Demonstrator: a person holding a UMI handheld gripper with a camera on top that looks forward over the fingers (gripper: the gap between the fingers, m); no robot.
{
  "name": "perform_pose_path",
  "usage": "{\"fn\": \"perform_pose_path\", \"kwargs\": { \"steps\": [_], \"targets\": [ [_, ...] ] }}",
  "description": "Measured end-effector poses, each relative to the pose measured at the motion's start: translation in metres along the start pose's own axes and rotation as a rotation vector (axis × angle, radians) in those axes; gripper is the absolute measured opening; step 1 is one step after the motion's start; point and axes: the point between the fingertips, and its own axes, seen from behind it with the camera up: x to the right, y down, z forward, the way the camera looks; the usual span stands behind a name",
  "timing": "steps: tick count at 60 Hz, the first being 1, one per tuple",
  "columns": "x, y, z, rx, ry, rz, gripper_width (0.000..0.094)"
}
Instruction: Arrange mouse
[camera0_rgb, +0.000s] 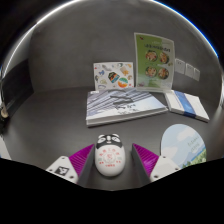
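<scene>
A white mouse (111, 162) with a black front and a pink print on its back lies lengthwise between my fingers, its front end level with the fingertips. My gripper (112, 150) is shut on it, with the magenta pads (83, 160) against its two sides. The grey table (60, 120) shows just under and ahead of the mouse. I cannot tell whether the mouse rests on the table or is lifted a little.
A stack of booklets (122, 105) lies just beyond the fingers. A small card (113, 74) and a tall green leaflet (153, 59) stand behind it. More booklets (187, 103) lie at the right, and a printed sheet (182, 140) lies beside the right finger.
</scene>
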Motion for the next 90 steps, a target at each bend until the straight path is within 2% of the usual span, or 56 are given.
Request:
{"fn": "perform_pose_path", "kwargs": {
  "steps": [4, 9, 10, 11, 12, 13, 18, 26, 32, 37, 42, 51, 60, 61, 62, 63, 66, 67, 69, 70, 71, 73, 78, 81, 90],
  "targets": [
    [-0.001, -0.003, 0.005, -0.010, 0.011, -0.002, 0.0548],
    [-0.001, -0.003, 0.006, -0.007, 0.036, 0.012, 0.0484],
    [-0.001, -0.003, 0.004, -0.012, 0.038, 0.007, 0.0523],
    [-0.002, -0.003, 0.004, -0.011, 0.039, 0.004, 0.0456],
    [-0.002, -0.003, 0.004, -0.013, 0.038, 0.003, 0.0503],
    [-0.003, -0.003, 0.003, -0.016, 0.034, 0.006, 0.0427],
    [-0.008, -0.008, -0.006, -0.021, 0.027, 0.038, 0.0420],
    [-0.003, -0.076, -0.057, 0.136, 0.036, 0.018, 0.0421],
    [0.036, -0.129, -0.098, 0.262, 0.098, -0.008, 0.0419],
    [0.094, -0.145, -0.120, 0.306, 0.177, -0.024, 0.0417],
    [0.156, -0.118, -0.112, 0.277, 0.239, -0.005, 0.0416],
    [0.213, -0.027, -0.057, 0.095, 0.192, 0.049, 0.0415],
    [0.219, 0.010, -0.034, 0.017, 0.095, 0.047, 0.0419],
    [0.218, 0.015, -0.033, 0.010, 0.090, 0.050, 0.0483],
    [0.218, 0.013, -0.032, 0.022, 0.082, 0.048, 0.0481],
    [0.218, 0.012, -0.031, 0.034, 0.075, 0.038, 0.0429],
    [0.217, 0.013, -0.031, 0.039, 0.060, 0.017, 0.0424],
    [0.217, 0.012, -0.031, 0.043, 0.056, 0.022, 0.0497],
    [0.216, 0.013, -0.031, 0.040, 0.047, 0.025, 0.0495],
    [0.217, 0.012, -0.029, 0.042, 0.040, 0.022, 0.0565],
    [0.215, 0.013, -0.030, 0.036, 0.033, 0.016, 0.0590],
    [0.215, 0.015, -0.032, 0.025, 0.024, 0.012, 0.0591],
    [0.220, 0.018, -0.048, 0.030, 0.018, 0.011, 0.0864],
    [0.222, 0.019, -0.064, 0.057, 0.006, 0.001, 0.0831],
    [0.229, 0.042, -0.121, 0.077, -0.025, 0.047, 0.0839]
  ]
}}
